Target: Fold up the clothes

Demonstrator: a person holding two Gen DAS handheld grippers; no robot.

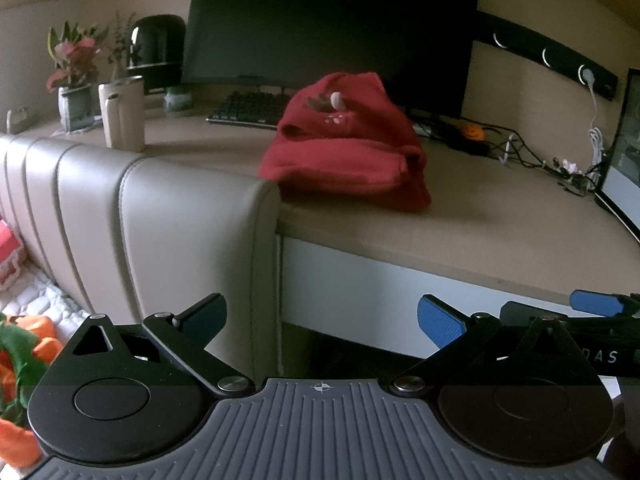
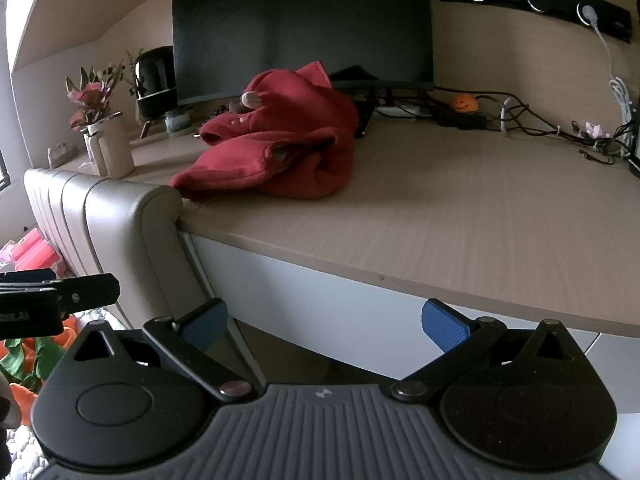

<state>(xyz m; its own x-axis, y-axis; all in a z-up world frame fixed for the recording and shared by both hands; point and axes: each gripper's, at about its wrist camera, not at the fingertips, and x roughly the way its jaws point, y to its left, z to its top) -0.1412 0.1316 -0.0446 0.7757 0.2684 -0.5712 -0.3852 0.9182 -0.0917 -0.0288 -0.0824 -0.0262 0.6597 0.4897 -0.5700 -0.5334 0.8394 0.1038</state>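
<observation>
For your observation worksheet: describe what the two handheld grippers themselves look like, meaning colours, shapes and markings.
Both match: the left gripper and right gripper have black linkage arms on round black discs, silver pivot bolts, blue textured pads, and a ribbed grey base with a small centre mark.

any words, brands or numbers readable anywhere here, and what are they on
"DAS": white letters on the black body of the right tongs, seen at the right edge of the left wrist view; the start of the word is cut off.
White lettering on the left tongs at the left edge of the right wrist view: too blurred to read.
Small mark on the red garment: no legible text.
</observation>
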